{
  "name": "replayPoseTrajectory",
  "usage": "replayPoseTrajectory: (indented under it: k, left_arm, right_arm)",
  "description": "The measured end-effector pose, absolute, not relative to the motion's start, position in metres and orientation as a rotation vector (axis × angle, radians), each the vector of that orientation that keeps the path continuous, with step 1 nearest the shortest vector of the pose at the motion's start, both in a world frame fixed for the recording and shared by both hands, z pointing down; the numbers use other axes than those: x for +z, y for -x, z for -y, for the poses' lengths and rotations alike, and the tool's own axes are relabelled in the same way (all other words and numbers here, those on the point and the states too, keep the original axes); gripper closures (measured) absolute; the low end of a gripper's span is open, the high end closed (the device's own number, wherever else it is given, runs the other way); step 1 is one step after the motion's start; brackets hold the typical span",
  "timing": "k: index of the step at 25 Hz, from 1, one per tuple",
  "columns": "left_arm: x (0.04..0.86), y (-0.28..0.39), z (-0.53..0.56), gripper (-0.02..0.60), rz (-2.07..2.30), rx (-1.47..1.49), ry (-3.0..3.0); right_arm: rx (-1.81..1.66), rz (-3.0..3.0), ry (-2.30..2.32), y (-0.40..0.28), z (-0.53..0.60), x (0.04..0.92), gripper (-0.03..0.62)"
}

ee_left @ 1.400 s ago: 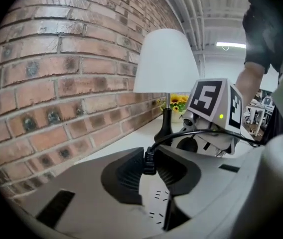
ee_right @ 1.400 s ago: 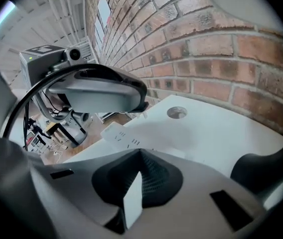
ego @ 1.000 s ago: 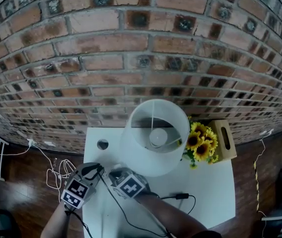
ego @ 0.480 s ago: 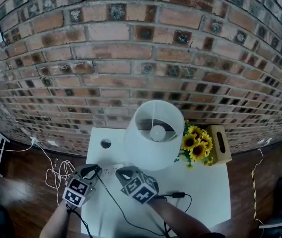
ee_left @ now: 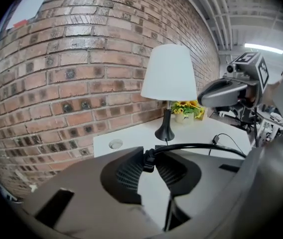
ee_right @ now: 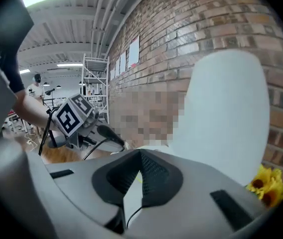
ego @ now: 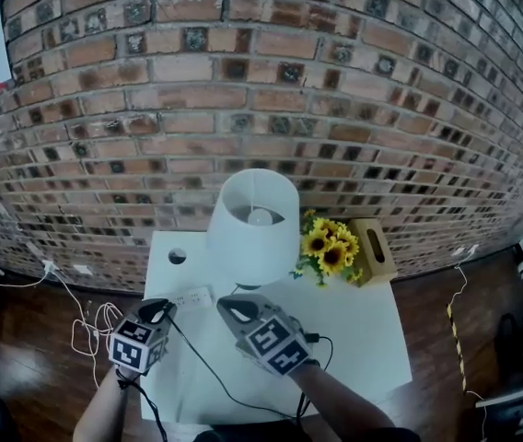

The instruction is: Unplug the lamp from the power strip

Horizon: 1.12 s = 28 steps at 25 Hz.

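Note:
The lamp point(ego: 252, 228), white shade on a black stem, stands at the back of the white table point(ego: 354, 320). Its base point(ee_left: 165, 133) shows in the left gripper view. My left gripper point(ego: 157, 311) is shut on the lamp's black plug point(ee_left: 149, 162), held in the air left of the white power strip point(ego: 191, 296). The black cord point(ego: 202, 366) trails from the plug across the table. My right gripper point(ego: 229, 304) hovers in front of the lamp, right of the strip. Its jaws point(ee_right: 139, 156) are shut on nothing.
Sunflowers point(ego: 329, 247) and a wooden tissue box point(ego: 372, 251) stand right of the lamp against the brick wall. A round cable hole point(ego: 178, 257) is in the table's back left corner. White cables point(ego: 87, 325) lie on the floor at left. The cord's inline switch point(ego: 312, 338) lies beside my right gripper.
My left gripper has drawn back from the power strip with the plug in it. The right gripper has moved a little right. The head view has shifted.

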<state>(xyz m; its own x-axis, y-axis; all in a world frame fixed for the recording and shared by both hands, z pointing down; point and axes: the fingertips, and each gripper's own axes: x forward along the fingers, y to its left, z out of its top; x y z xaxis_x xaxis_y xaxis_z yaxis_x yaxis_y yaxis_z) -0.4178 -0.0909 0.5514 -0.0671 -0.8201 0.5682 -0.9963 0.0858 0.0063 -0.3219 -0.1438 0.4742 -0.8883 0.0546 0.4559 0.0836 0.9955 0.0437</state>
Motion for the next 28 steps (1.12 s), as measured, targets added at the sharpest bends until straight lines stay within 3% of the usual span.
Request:
replayPoseTrajectory:
  k: [11,28]
  left_arm:
    - [0.542,0.384,0.062,0.487,1.909,0.487,-1.748]
    - [0.545,0.315,0.101,0.486,1.782,0.462,-1.723]
  right_arm:
    - [-0.094,2.793,-0.256,0.223,0.18,0.375,0.591]
    - [0.104,2.78,-0.171,0.131,0.161,0.403,0.591]
